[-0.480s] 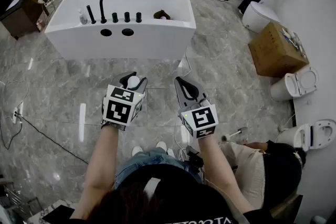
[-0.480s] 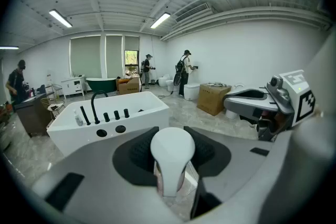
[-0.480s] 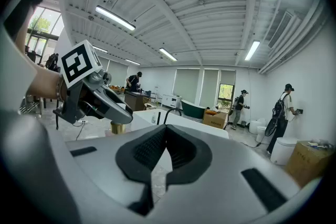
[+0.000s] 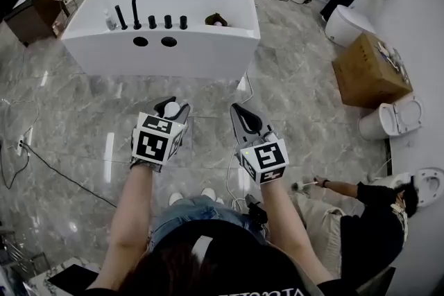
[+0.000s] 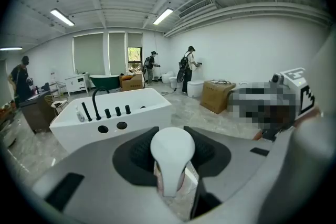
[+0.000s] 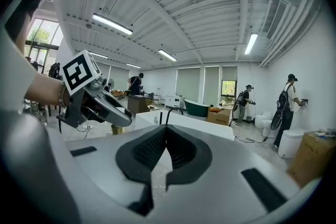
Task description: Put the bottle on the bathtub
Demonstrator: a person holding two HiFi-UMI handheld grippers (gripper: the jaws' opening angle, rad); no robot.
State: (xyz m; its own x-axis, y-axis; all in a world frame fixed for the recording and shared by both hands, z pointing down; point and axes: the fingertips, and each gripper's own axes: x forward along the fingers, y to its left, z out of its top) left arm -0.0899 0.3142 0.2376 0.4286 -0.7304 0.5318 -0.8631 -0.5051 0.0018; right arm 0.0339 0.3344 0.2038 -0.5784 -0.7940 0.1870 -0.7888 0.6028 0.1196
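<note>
Bottle (image 5: 172, 157) position: pinched from both sides by the pads of the left gripper (image 4: 175, 109), apparently just under its white cap, with the clear body hanging below the jaws. It is over the floor (image 4: 83, 114), well short of the bathtub (image 4: 201, 55) and roughly opposite the middle of its near wall. The right gripper (image 4: 239, 111) is beside the left, its jaws pressed together with nothing between them.

Step in hand, as judged: the carry toward the tub. Placement has not begun.

Recommended practice:

1. Do not loosen the pinch during the carry. The grip sits high on the bottle, so the body may swing; move smoothly.
2. Choose the landing spot before arriving. The near rim carries a black faucet (image 4: 142, 0), a row of black knobs (image 4: 167, 22), a small bottle (image 4: 109, 22) toward its left end and a brown object (image 4: 216, 19) toward its right. The right near corner looks like the clearest stretch.
3. Lower the bottle upright until its base rests flat on the rim, and only then part the jaws. Withdraw upward, without brushing the cap.
4. Mind the cable (image 4: 243, 86) on the floor by the tub's right near corner.
5. Hold the empty gripper clear of the faucet.
</note>
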